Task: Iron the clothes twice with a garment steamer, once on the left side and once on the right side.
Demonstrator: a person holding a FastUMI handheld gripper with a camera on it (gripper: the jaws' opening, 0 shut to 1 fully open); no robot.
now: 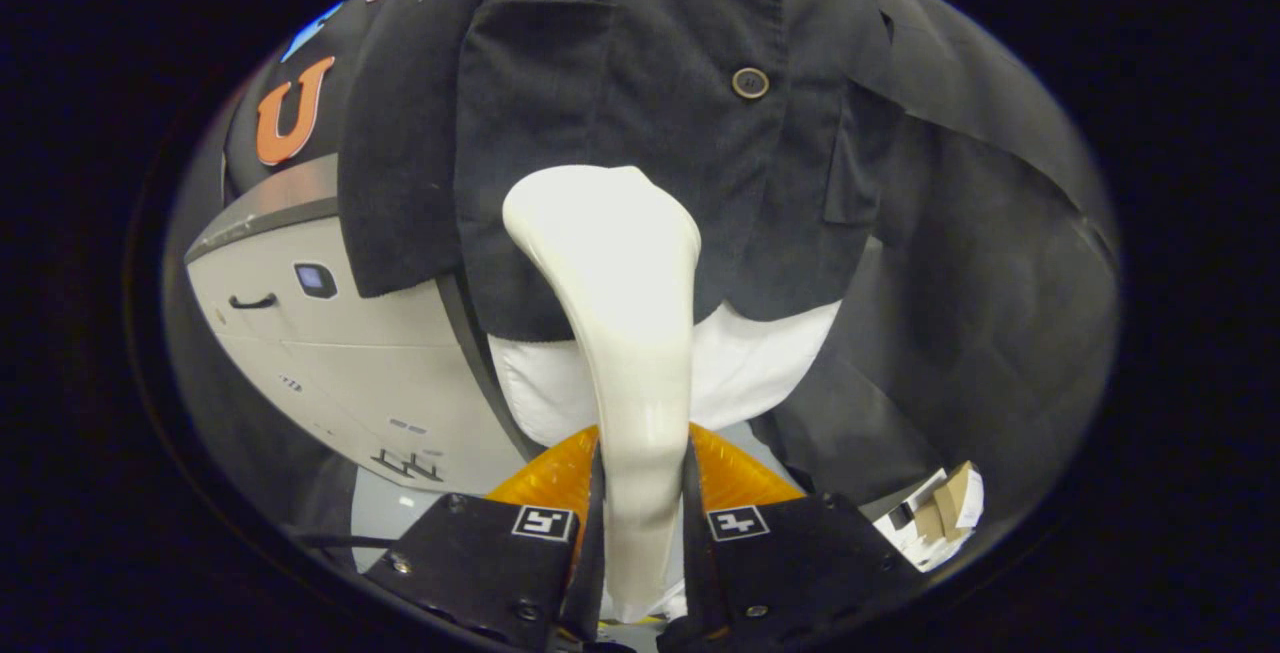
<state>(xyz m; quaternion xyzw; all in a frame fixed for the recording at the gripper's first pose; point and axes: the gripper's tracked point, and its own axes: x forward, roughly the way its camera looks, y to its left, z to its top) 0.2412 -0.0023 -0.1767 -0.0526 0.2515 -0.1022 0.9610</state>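
A white garment steamer (618, 283) rises between my fingers, its handle clamped by both of them. My gripper (642, 493) is shut on that handle. The steamer's broad head rests against the lower front of a dark buttoned jacket (640, 73) hanging straight ahead. The head lies left of the button line, below a chest pocket. Two buttons (750, 82) show up the jacket's middle. A white garment (760, 363) hangs out beneath the jacket's hem, partly hidden by the steamer.
A pale grey cabinet (330, 353) with a small dark panel stands to the left, behind the jacket's sleeve. Dark cloth (980, 273) drapes on the right. A small cardboard and white box (945, 518) lies low on the right, beside my fingers.
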